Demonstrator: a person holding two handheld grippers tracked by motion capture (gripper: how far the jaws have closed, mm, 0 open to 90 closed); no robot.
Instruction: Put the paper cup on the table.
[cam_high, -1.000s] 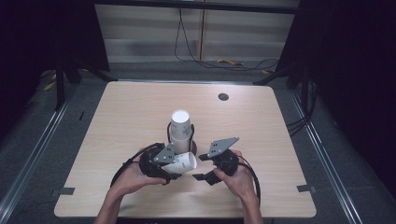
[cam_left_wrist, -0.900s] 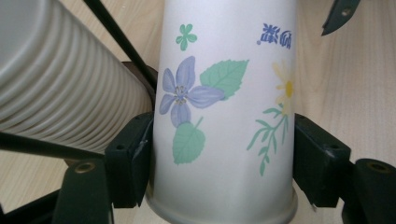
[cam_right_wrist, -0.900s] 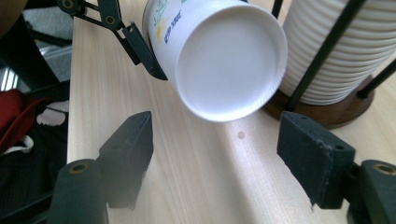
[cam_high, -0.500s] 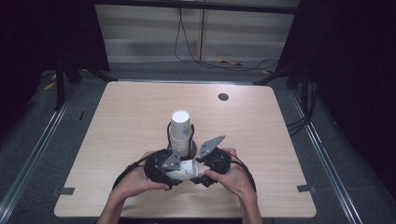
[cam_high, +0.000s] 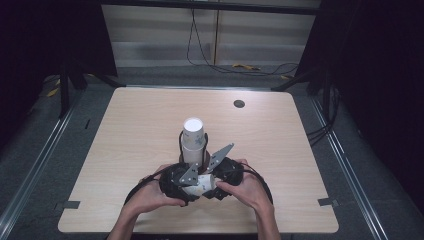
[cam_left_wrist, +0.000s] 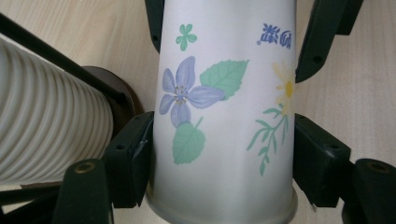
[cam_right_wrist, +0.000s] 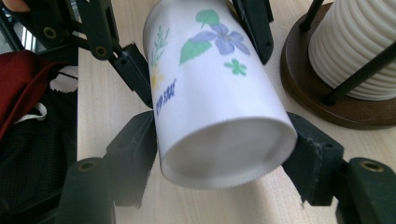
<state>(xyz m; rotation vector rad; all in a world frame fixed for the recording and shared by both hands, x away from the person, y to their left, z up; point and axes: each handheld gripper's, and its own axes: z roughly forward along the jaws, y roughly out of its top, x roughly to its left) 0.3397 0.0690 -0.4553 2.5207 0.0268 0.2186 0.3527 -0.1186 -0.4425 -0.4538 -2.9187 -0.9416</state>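
A white paper cup (cam_high: 202, 183) printed with flowers and leaves lies on its side just above the table, held between both grippers. My left gripper (cam_high: 184, 182) is shut on one end of the cup (cam_left_wrist: 224, 107), with its pads (cam_left_wrist: 134, 156) pressed against the sides. My right gripper (cam_high: 221, 179) is shut on the other end of the cup (cam_right_wrist: 215, 84), whose recessed bottom faces that camera. In each gripper view the other gripper's jaws clamp the cup's far end. My left gripper (cam_left_wrist: 226, 158) and right gripper (cam_right_wrist: 224, 158) face each other.
A stack of ribbed white cups (cam_high: 193, 136) stands in a wire holder on a round dark wooden base (cam_right_wrist: 327, 105), just beyond the grippers. A small dark round hole (cam_high: 239, 104) sits at the table's far right. Cables loop beside both hands.
Both hands have drawn closer together and slightly toward the near edge, with the cup held between the two grippers.
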